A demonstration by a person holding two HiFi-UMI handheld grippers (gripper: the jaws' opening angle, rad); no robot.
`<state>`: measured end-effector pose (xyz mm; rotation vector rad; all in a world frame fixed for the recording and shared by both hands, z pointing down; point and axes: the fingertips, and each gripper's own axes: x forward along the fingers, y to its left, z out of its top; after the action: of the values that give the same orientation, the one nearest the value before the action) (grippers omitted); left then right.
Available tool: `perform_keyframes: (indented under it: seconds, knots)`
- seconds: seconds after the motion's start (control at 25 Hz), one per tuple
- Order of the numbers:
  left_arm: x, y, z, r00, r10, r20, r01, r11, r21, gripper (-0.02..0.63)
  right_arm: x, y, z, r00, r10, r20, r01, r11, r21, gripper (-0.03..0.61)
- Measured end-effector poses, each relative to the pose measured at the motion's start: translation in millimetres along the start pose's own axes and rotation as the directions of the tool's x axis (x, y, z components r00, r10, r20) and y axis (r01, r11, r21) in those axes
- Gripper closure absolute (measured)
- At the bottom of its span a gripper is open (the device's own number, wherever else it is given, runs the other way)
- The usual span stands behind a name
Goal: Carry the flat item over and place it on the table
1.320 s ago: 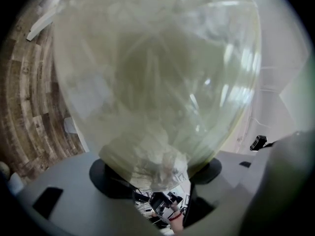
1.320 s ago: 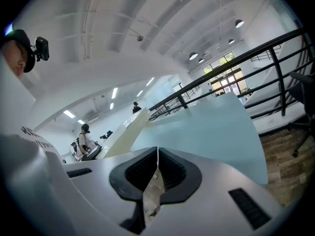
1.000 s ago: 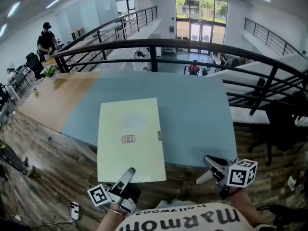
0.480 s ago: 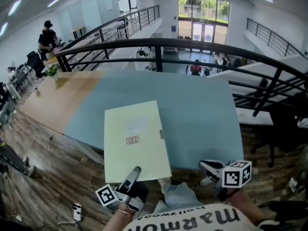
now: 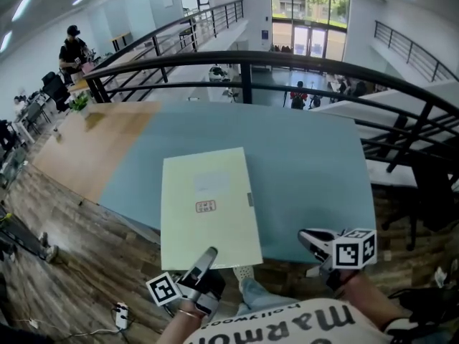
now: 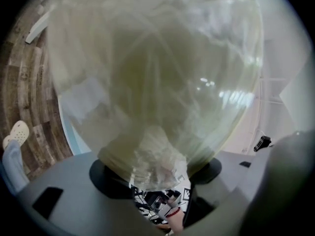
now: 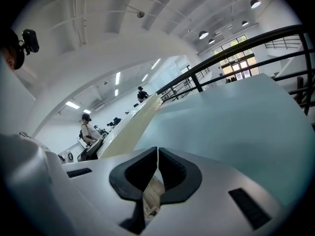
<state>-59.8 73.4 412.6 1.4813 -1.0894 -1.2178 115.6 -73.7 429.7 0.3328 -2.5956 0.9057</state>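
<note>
left tongs (image 5: pixel 206 258): pinching folder (image 5: pixel 208 203) by its nearest edge | right tongs (image 5: pixel 308 238): closed, empty | handling: likely light, stiffish, slick; grip edge

Folder (image 5: pixel 185 224) pale yellow-green, with a small red-and-white label (image 5: pixel 206 206). Table (image 5: pixel 308 163) light blue, tan wood at the left end. Floor (image 5: pixel 64 264) dark brown planks. Railing (image 5: pixel 287 59) black. Right gripper (image 5: pixel 307 236) grey, black-and-white square markers on its cube.

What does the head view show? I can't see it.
The left gripper holds a pale yellow folder by its near edge, over the front of a blue table. The right gripper hovers beside it, jaws shut and empty.
</note>
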Motion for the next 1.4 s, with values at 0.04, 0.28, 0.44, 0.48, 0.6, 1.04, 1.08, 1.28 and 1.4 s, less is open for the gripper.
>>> perform_keyframes:
  seconds: [0.04, 0.28, 0.44, 0.48, 0.6, 1.04, 1.08, 1.28, 1.4]
  knots:
    - [4.7, -0.3, 5.4, 1.000, 0.003, -0.008, -0.003, 1.000, 0.007, 0.325, 7.5, -1.4, 6.5, 1.000, 0.002, 0.002, -0.002, 1.000, 0.002, 0.541]
    - [31.8, 9.8, 34.4, 0.998, 0.007, -0.056, -0.006, 1.000, 0.025, 0.325, 55.2, -13.0, 36.4, 1.000, 0.016, 0.004, -0.016, 1.000, 0.002, 0.541]
    - [56.5, 22.8, 46.9, 0.997, 0.035, -0.074, -0.034, 0.999, 0.018, 0.325, 78.8, -22.0, 52.4, 0.999, 0.031, -0.007, -0.031, 1.000, 0.002, 0.541]
    - [62.4, 26.3, 51.2, 0.996, 0.042, -0.077, -0.041, 0.999, 0.011, 0.325, 85.5, -24.1, 56.8, 0.999, 0.035, -0.010, -0.035, 0.999, 0.004, 0.541]
    - [78.4, 35.0, 66.1, 0.995, 0.051, -0.085, -0.052, 0.999, -0.004, 0.325, 108.0, -31.4, 70.5, 0.999, 0.038, -0.020, -0.037, 0.999, 0.007, 0.541]
    - [121.2, 66.7, 110.9, 0.983, 0.116, -0.140, -0.119, 0.993, -0.017, 0.325, 187.6, -61.9, 106.2, 0.997, 0.057, -0.060, -0.055, 0.997, 0.045, 0.541]
    - [125.0, 69.5, 113.1, 0.980, 0.129, -0.151, -0.132, 0.991, -0.012, 0.325, 193.3, -66.7, 109.5, 0.997, 0.056, -0.062, -0.053, 0.997, 0.058, 0.541]
    - [134.5, 86.6, 122.6, 0.966, 0.171, -0.193, -0.177, 0.984, -0.015, 0.325, 221.3, -80.0, 109.3, 0.996, 0.059, -0.067, -0.050, 0.990, 0.135, 0.541]
    - [141.2, 97.3, 128.5, 0.961, 0.185, -0.204, -0.194, 0.981, -0.027, 0.324, 233.5, -90.8, 106.3, 0.995, 0.058, -0.077, -0.046, 0.987, 0.157, 0.541]
